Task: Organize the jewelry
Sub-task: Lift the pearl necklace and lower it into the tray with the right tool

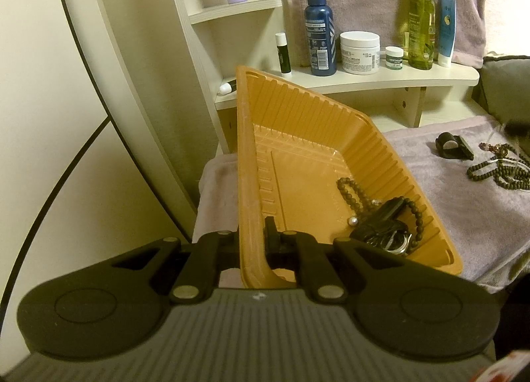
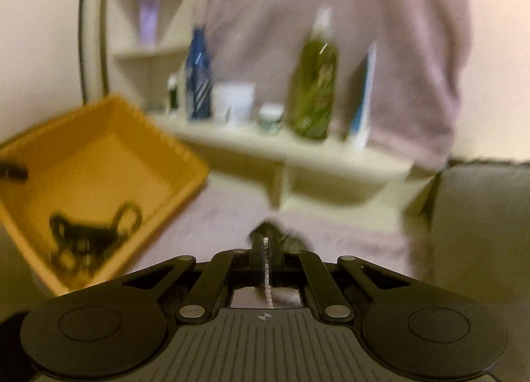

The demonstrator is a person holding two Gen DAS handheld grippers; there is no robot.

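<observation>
Dim warm yellowish indoor light, left view sharp, right view heavily motion-blurred, fisheye bending, dark corners

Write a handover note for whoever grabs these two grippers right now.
Left gripper: shut on the rim of the orange tray, holding it tilted above the towel.
Right gripper: shut on a thin silvery chain; view blurred.
Done: a beaded bracelet, a pearl and a watch lie in the tray.
Left: drop the chain in, then collect the beaded necklaces and the small dark item on the towel.
</observation>
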